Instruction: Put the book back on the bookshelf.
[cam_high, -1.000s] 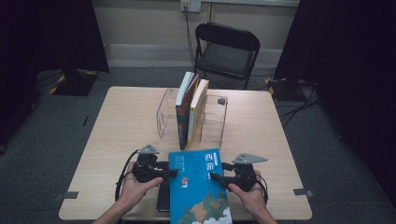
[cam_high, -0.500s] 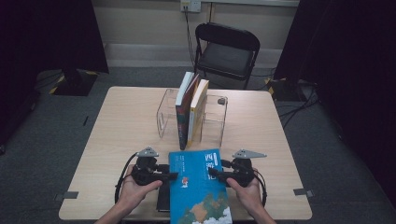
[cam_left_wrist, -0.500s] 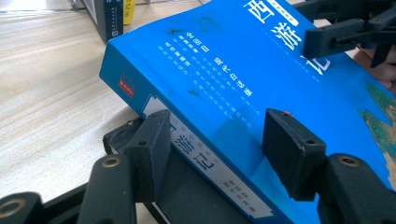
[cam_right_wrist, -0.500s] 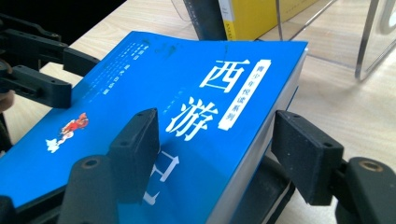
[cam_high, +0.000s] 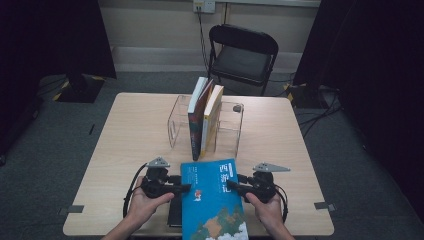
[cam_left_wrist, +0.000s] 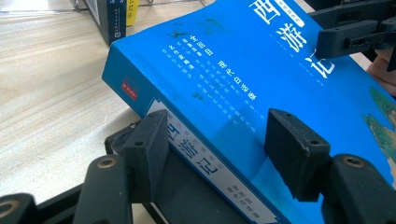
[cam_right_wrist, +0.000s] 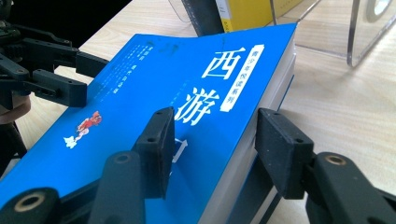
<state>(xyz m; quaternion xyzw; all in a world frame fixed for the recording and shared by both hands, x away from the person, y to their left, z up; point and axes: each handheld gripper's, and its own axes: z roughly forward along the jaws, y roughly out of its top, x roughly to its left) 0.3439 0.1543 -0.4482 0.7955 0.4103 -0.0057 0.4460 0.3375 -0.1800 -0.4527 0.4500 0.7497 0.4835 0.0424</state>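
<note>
Gripping the blue book (cam_high: 212, 197) by both long edges: left gripper (cam_left_wrist: 217, 140) clenches its spine, while my right gripper (cam_right_wrist: 215, 144), jaws just closing, clamps the page edge. Next I judge a level lift toward the clear rack (cam_high: 231, 127) at twelve o'clock

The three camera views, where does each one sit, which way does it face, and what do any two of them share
High view: sits above the person's side, faces forward and down on the table; both hands, left gripper and right gripper at the blue book.
Left gripper view: rides the left gripper, looks along its jaws across the book's spine side toward the right gripper.
Right gripper view: rides the right gripper, looks across the book's page edge toward the left gripper.
Shared: both gripper views show the blue book and the opposite gripper.
</note>
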